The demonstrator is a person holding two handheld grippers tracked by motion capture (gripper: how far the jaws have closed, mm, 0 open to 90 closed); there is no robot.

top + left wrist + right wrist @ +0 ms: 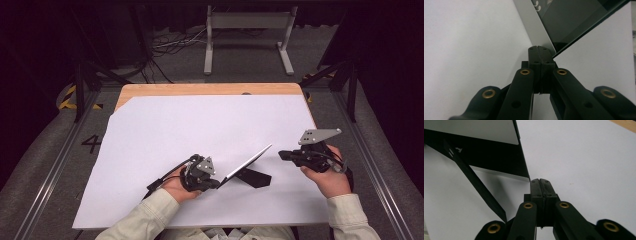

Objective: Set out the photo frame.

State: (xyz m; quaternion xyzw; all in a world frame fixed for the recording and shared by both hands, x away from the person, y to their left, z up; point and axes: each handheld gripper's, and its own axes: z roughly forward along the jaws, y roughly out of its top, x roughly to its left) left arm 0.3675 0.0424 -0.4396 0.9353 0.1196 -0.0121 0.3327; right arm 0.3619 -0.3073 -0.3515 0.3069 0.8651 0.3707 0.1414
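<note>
At the white-covered table point(150, 130), we tip a tablet point(247, 162) up on its black stand point(256, 178), left gripper point(216, 183) clenched against its lower corner; right gripper point(282, 155) clenched, empty, nearby; next: steady, gentle nudging

- A wooden table point(210, 89) stood under a white sheet point(200, 125).
- Beyond the claws, a grey metal stand point(248, 37) and cables point(167, 47) sat on grey floor point(50, 150).
- The room's far end lay dark.
</note>
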